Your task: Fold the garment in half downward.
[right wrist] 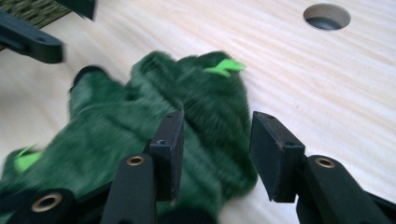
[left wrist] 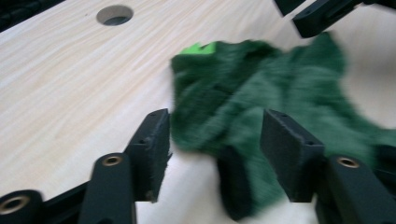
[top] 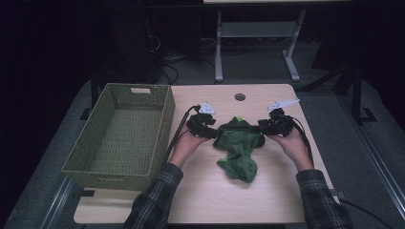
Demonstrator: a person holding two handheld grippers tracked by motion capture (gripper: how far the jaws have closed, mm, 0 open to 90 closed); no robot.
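Green cloth (top: 239, 148) mid-table between left gripper (top: 206, 130) and right gripper (top: 270, 128).

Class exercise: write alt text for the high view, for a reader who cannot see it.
A person's two hand-held grippers, left gripper and right gripper, meet a crumpled green cloth from either side on a wooden table. A woven green basket stands at the table's left edge.
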